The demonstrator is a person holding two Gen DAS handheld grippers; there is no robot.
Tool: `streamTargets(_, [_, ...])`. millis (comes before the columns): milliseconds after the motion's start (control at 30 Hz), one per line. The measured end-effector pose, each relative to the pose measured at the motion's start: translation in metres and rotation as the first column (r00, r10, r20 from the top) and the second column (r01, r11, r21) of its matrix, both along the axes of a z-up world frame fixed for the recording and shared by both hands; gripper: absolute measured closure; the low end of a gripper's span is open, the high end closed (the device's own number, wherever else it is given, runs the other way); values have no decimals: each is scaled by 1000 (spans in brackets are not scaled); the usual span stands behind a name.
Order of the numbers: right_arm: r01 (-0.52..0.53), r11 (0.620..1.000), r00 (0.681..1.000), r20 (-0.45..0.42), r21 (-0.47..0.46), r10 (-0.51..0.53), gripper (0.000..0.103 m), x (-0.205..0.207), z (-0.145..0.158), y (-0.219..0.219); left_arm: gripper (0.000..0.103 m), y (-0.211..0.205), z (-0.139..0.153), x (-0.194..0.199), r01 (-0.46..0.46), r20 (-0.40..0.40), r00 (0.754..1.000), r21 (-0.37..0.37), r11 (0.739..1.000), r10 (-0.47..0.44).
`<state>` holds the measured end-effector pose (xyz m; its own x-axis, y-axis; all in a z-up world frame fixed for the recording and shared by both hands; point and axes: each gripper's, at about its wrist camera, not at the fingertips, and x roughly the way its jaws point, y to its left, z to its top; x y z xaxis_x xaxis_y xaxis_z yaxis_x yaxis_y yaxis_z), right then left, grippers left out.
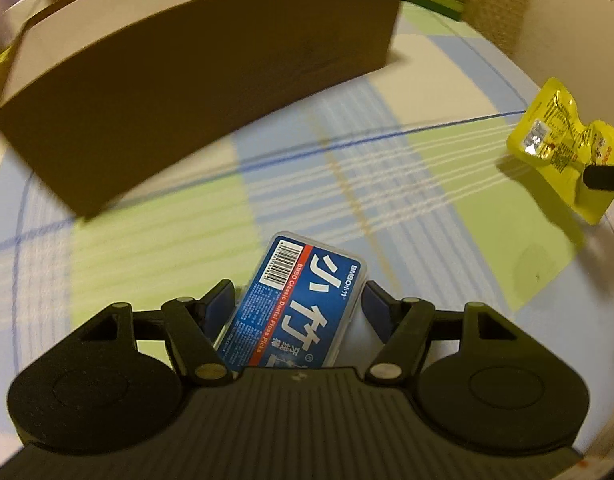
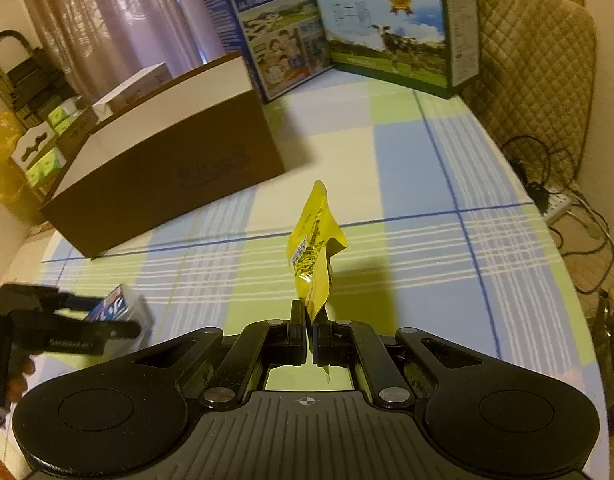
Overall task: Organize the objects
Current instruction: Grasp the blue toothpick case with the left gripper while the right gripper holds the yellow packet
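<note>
Now both grippers are loaded over the plaid tablecloth [image 2: 407, 184], with the brown cardboard box [image 2: 167, 168] sitting open beyond them.

Biggest first: the cardboard box stands on the cloth toward the far left, and two milk cartons [image 2: 391, 32] line the table's far edge beside a quilted chair back [image 2: 539, 64]. Down front, the left gripper [image 1: 297, 300] has its blue pads on either side of a blue dental floss pick case [image 1: 303, 304], barcode end pointing away, the case clamped between them as far as the frames tell, near the box's front wall. Over on the right, the right gripper [image 2: 309, 328] is pinched tight on the bottom edge of a yellow snack packet [image 2: 313, 248], which stands upright above the cloth, well apart from the box.
</note>
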<state>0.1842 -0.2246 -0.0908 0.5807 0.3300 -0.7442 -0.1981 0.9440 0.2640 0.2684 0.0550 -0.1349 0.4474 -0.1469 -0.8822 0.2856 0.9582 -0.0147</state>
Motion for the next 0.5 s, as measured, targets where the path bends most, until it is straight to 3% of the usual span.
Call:
streamTargets(167, [-43,999,999,0,11,43,103,4,-2,10,41,20,-1,-27,-66,-63,996,25,998,67])
streamTargets(433, [-97,995,995,-5,26,97,103,4,-5,21,41,30,-3,-44,-106,-77,991,35,994,109])
streamTargets(500, [-102,994,995,-5,26,103,103,4,-5,22,37,27,-2,-43,-98,-68,993,35,995,100])
